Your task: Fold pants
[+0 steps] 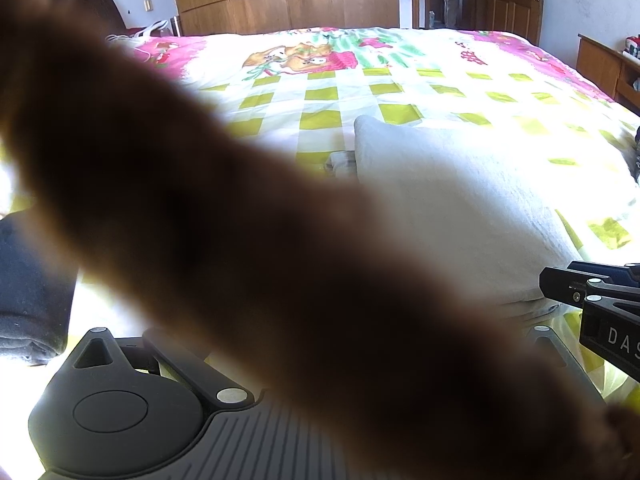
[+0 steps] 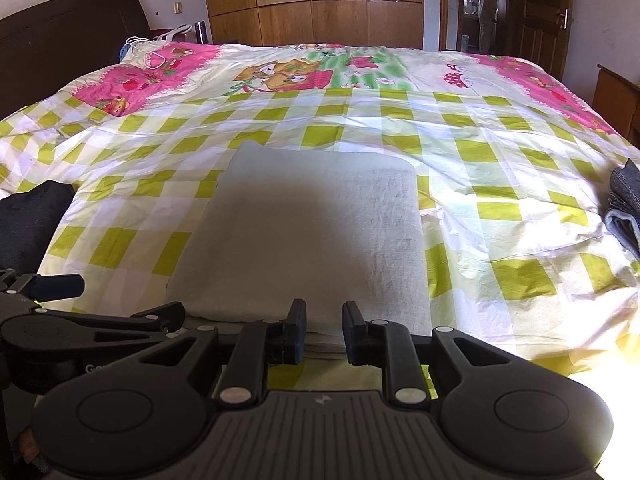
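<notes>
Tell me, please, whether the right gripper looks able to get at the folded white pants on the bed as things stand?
Probably yes. The right gripper is open, right at the near edge of the folded white pants, with nothing between them; the left gripper sits off to the side.

Home bedroom: bed (image 2: pixel 500 168), wardrobe (image 2: pixel 312 0).

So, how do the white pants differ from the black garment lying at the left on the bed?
The white pants are pale; the black garment is very dark. The white pants lie in the middle, folded into a neat rectangle; the black garment sits at the left edge, only partly in view. Both rest on the checked bedcover.
</notes>
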Demonstrator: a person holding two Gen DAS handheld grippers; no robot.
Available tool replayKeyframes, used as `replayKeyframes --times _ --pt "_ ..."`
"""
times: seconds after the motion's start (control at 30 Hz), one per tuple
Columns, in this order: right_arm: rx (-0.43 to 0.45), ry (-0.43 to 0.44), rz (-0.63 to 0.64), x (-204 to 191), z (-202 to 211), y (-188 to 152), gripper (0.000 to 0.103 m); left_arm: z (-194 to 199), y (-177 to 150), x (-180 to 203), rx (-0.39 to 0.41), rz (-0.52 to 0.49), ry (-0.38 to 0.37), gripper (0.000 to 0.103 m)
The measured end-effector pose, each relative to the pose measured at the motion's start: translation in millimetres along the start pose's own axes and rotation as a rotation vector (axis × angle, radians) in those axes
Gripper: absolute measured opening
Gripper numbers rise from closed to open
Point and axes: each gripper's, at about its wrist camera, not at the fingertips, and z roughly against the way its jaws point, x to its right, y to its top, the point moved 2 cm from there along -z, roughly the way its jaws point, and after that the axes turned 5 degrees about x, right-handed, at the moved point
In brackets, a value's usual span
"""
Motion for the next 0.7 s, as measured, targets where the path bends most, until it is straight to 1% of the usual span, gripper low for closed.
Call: replayKeyframes --times 0.4,0.7 --pt "0.001 -0.013 0.016 -3.7 0.7 0.5 0.035 1.2 0.2 1.3 0.006 0.001 0.001 0.101" --pt "0.021 -0.019 0.027 -6.4 5.7 1.5 0.036 2.2 1.1 2.5 0.012 0.0 0.006 0.101"
